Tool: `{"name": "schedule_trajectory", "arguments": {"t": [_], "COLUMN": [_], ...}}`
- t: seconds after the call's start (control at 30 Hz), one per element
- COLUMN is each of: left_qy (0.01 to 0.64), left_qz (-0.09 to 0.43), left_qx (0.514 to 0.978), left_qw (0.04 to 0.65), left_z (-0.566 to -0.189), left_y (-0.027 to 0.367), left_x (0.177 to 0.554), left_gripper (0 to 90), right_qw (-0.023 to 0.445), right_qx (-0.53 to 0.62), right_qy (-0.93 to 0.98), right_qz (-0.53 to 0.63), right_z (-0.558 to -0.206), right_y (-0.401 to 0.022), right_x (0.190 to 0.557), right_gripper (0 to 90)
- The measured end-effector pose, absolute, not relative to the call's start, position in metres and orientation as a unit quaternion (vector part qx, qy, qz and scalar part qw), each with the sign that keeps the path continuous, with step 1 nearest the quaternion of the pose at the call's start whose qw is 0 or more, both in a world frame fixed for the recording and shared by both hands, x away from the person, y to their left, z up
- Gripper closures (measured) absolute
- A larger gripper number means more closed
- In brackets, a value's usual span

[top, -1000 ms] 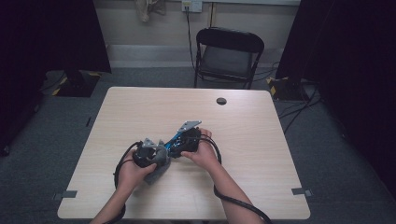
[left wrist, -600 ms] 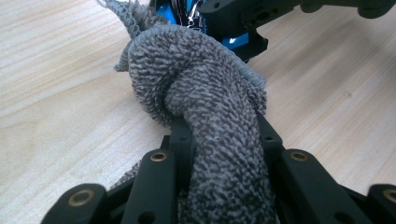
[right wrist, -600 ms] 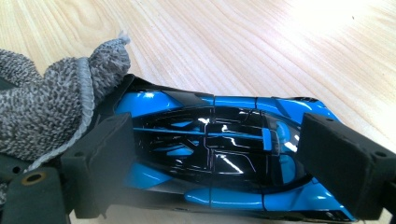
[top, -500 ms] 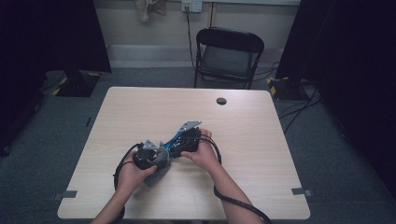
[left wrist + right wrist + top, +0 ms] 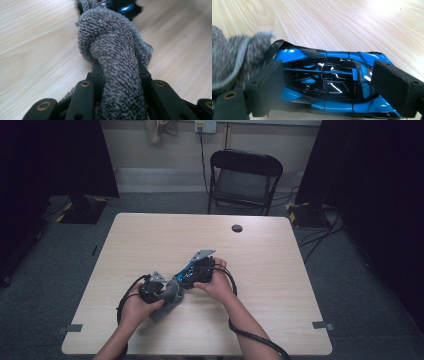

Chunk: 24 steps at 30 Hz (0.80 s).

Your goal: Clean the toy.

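Note:
My right gripper [image 5: 328, 85] is shut on a blue and black toy car [image 5: 329, 75], its pads pressing on the car's two ends. In the high view the car [image 5: 186, 275] lies low over the middle of the table, between the two hands. My left gripper [image 5: 120, 72] is shut on a bunched grey towel cloth [image 5: 112, 45], which rises between its jaws. The cloth's far end rests against the car [image 5: 125, 7]. From the right gripper view the cloth [image 5: 232, 57] touches the car's left end. In the high view the left gripper [image 5: 162, 292] sits just left of the car.
The light wooden table [image 5: 280, 260] has a small black round thing [image 5: 237, 228] near its far edge. A black folding chair [image 5: 245, 175] stands behind the table. Black cables [image 5: 250, 335] trail from both grippers toward the near edge.
The left gripper with the cloth has shifted slightly beside the car. The right gripper and the car have stayed in place.

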<state>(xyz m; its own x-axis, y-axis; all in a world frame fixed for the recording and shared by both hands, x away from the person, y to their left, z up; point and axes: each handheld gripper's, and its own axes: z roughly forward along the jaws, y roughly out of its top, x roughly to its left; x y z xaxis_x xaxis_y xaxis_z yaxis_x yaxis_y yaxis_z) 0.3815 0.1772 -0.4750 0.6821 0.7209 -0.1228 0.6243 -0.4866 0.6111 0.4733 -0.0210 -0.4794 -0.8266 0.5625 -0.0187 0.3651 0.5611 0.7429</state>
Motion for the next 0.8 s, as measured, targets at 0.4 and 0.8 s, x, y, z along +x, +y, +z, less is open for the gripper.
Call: {"name": "schedule_trajectory", "arguments": {"t": [0.4, 0.8], "left_qy": [0.347, 0.345], "left_qz": [0.044, 0.064], "left_qx": [0.871, 0.869], "left_qw": [0.346, 0.349], "left_z": [-0.476, -0.466], "left_y": [0.14, 0.166], "left_x": [0.371, 0.367], "left_gripper": [68.6, 68.5], "right_qw": [0.128, 0.128], "right_qx": [0.266, 0.266], "right_qy": [0.874, 0.874], "right_qz": [0.386, 0.387], "right_z": [-0.479, -0.479], "right_y": [-0.021, -0.021], "right_x": [0.473, 0.473], "right_gripper": [11.0, 11.0]}}
